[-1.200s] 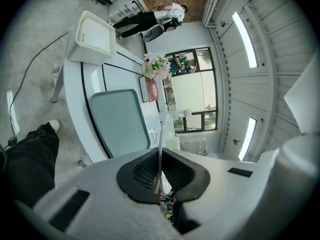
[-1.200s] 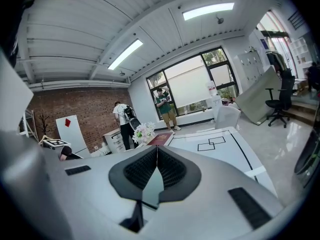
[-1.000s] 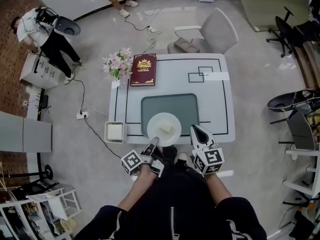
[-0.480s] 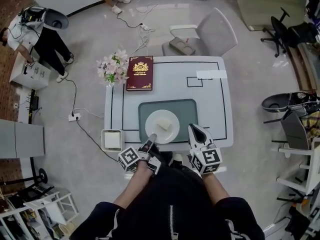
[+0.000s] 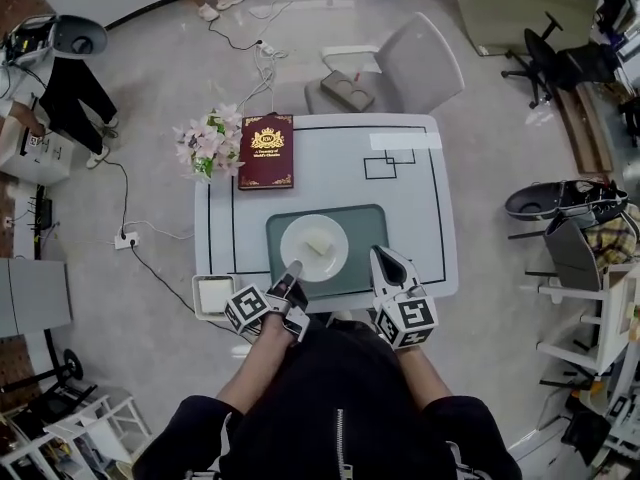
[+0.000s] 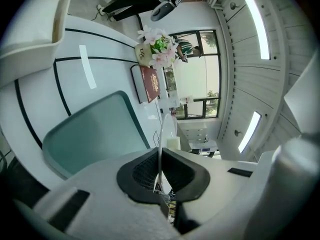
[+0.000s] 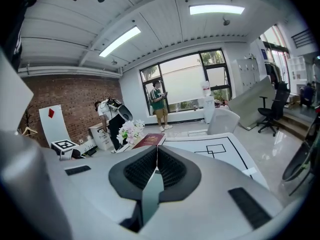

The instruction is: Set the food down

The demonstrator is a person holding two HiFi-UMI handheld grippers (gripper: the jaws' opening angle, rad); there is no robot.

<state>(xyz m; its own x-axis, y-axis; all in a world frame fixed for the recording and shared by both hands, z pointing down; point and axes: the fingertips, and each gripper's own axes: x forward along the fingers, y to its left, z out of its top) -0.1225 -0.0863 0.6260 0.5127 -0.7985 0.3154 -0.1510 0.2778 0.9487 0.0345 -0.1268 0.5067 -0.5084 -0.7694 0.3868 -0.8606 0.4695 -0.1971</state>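
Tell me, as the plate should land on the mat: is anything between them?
Nothing visible. The left gripper is shut on the plate at its rim, with the plate over the mat, whose bare parts hold nothing. The book and flowers lie beyond the mat's far left corner.

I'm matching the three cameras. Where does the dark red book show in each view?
Head view: dark red book at the table's far left corner.
Left gripper view: book upper middle, beyond the green mat.
Right gripper view: book near the middle, slightly left.
Shared landmark: the pink flowers beside it.
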